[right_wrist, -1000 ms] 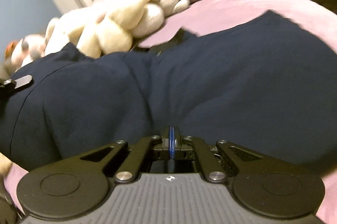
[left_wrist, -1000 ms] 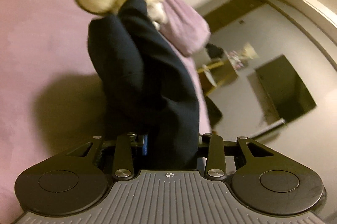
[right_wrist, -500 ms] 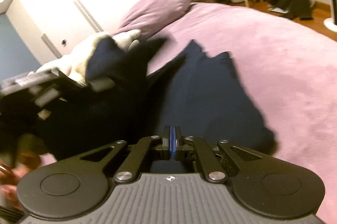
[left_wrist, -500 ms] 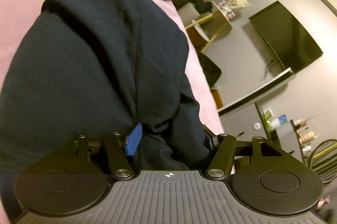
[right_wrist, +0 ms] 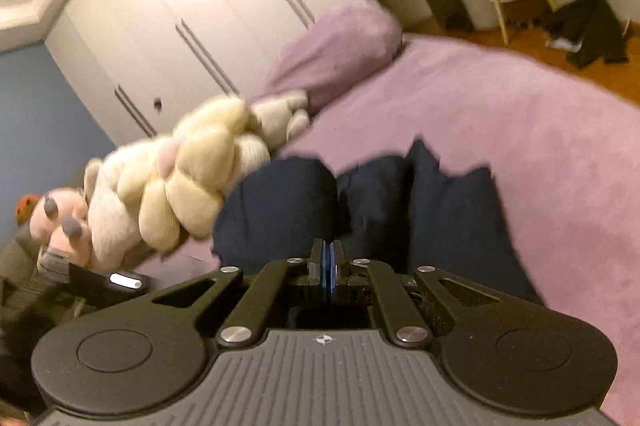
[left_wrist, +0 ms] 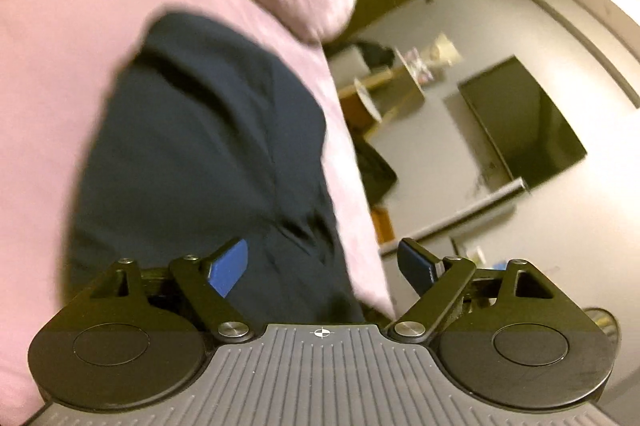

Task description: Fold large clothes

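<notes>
A dark navy garment (left_wrist: 208, 153) lies bunched on the pink bed (right_wrist: 540, 129), just ahead of both grippers. Left gripper (left_wrist: 324, 262) fingers opening wide, nothing clamped; right gripper (right_wrist: 329, 266) fingers pressed together, empty. White wardrobe (right_wrist: 192, 5) beyond; no legible writing.

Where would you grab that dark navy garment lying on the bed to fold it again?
Probably the navy garment by its pointed far corner, coming from the bare purple bedspread side. That edge lies flat and free, while the other end is bunched against the plush toys.
</notes>
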Demonstrator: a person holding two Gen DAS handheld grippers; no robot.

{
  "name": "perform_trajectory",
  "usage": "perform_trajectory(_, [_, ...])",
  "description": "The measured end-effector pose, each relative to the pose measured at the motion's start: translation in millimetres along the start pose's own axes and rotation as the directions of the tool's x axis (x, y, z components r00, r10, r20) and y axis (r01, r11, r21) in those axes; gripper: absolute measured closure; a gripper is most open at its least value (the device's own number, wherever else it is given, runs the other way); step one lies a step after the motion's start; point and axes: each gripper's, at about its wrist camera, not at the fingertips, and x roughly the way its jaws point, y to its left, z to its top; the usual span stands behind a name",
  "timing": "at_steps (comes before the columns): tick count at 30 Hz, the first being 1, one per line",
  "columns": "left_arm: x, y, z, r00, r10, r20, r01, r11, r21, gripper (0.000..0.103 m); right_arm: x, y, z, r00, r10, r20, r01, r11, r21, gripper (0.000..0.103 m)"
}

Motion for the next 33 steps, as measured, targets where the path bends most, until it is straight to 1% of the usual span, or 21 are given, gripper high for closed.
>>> perform_trajectory(1, [-7, 5, 5, 0.998, 0.051, 0.042, -0.052, 0.998, 0.021, 0.015, 7, -2, -6, 1.000, -0.007, -0.029, 0.006, 1.000, -0.014, 0.099])
perform_trajectory(2, [-9, 9, 8, 0.992, 0.101, 0.072, -0.103, 0.994, 0.031, 0.014, 14, -5, -14, 0.998, -0.044, -0.054, 0.042, 0.998, -0.045, 0.100])
perform_trajectory(4, [-10, 26, 16, 0.969, 0.222, 0.111, -0.225, 0.974, 0.015, 0.015, 26, -17, -31, 0.982, -0.160, -0.097, 0.149, 0.982, -0.116, 0.103])
perform_trajectory(5, [-8, 38, 20, 0.958, 0.262, 0.116, -0.263, 0.965, -0.006, 0.015, 31, -28, -40, 0.979, -0.176, -0.106, 0.163, 0.979, -0.125, 0.103])
perform_trajectory(7, [3, 57, 27, 0.951, 0.296, 0.094, -0.292, 0.955, -0.055, 0.015, 27, -43, -48, 0.987, -0.131, -0.088, 0.123, 0.988, -0.091, 0.103])
perform_trajectory(9, [18, 72, 31, 0.954, 0.296, 0.048, -0.290, 0.952, -0.095, 0.015, 23, -43, -42, 0.987, -0.127, -0.101, 0.122, 0.991, -0.056, 0.103])
perform_trajectory(11, [31, 82, 33, 0.965, 0.263, 0.006, -0.259, 0.956, -0.134, 0.016, 17, -40, -30, 0.987, -0.115, -0.113, 0.115, 0.993, -0.010, 0.103])
perform_trajectory(13, [43, 89, 33, 0.976, 0.218, -0.019, -0.218, 0.958, -0.188, 0.016, 11, -37, -14, 0.993, -0.070, -0.094, 0.075, 0.996, 0.052, 0.095])
perform_trajectory(14, [44, 92, 31, 0.978, 0.208, -0.021, -0.208, 0.957, -0.201, 0.015, 9, -36, -6, 0.996, -0.029, -0.085, 0.037, 0.995, 0.088, 0.084])
perform_trajectory(15, [45, 93, 30, 0.978, 0.208, -0.021, -0.208, 0.959, -0.194, 0.015, 11, -34, 2, 0.996, 0.012, -0.086, -0.002, 0.993, 0.119, 0.076])
perform_trajectory(16, [47, 90, 30, 0.976, 0.215, -0.022, -0.215, 0.961, -0.176, 0.015, 13, -33, 9, 0.995, 0.053, -0.089, -0.040, 0.988, 0.150, 0.062])
perform_trajectory(17, [44, 92, 33, 0.976, 0.218, -0.024, -0.219, 0.962, -0.164, 0.015, 19, -31, 15, 0.991, 0.094, -0.096, -0.076, 0.981, 0.179, 0.054])
perform_trajectory(19, [50, 85, 37, 0.974, 0.224, -0.024, -0.225, 0.966, -0.130, 0.015, 37, -28, 22, 0.981, 0.136, -0.137, -0.107, 0.974, 0.202, 0.049])
perform_trajectory(21, [55, 75, 38, 0.970, 0.243, -0.025, -0.244, 0.966, -0.089, 0.015, 63, -20, 24, 0.967, 0.157, -0.200, -0.118, 0.974, 0.195, 0.049])
perform_trajectory(22, [56, 70, 37, 0.967, 0.252, -0.027, -0.254, 0.965, -0.067, 0.015, 76, -16, 23, 0.962, 0.147, -0.230, -0.105, 0.977, 0.183, 0.051])
perform_trajectory(25, [50, 49, 30, 0.964, 0.263, -0.020, -0.263, 0.965, 0.012, 0.016, 97, -1, 15, 0.960, 0.047, -0.276, -0.021, 0.995, 0.095, 0.080])
perform_trajectory(26, [44, 41, 24, 0.968, 0.251, -0.017, -0.250, 0.967, 0.039, 0.016, 93, 4, 15, 0.965, 0.027, -0.261, -0.012, 0.998, 0.058, 0.087])
perform_trajectory(28, [42, 23, 15, 0.975, 0.223, -0.020, -0.220, 0.970, 0.100, 0.016, 72, 13, 20, 0.980, 0.009, -0.199, -0.013, 1.000, -0.015, 0.089])
perform_trajectory(30, [50, 6, 5, 0.976, 0.219, -0.022, -0.212, 0.963, 0.169, 0.016, 43, 14, 25, 0.993, -0.002, -0.121, -0.008, 0.997, -0.077, 0.090])
perform_trajectory(31, [55, 2, 1, 0.976, 0.216, -0.026, -0.208, 0.959, 0.195, 0.016, 35, 11, 28, 0.995, -0.018, -0.097, 0.009, 0.995, -0.097, 0.090])
perform_trajectory(33, [67, -3, -7, 0.972, 0.233, -0.026, -0.220, 0.945, 0.240, 0.015, 24, 0, 22, 0.990, -0.118, -0.074, 0.105, 0.981, -0.166, 0.091])
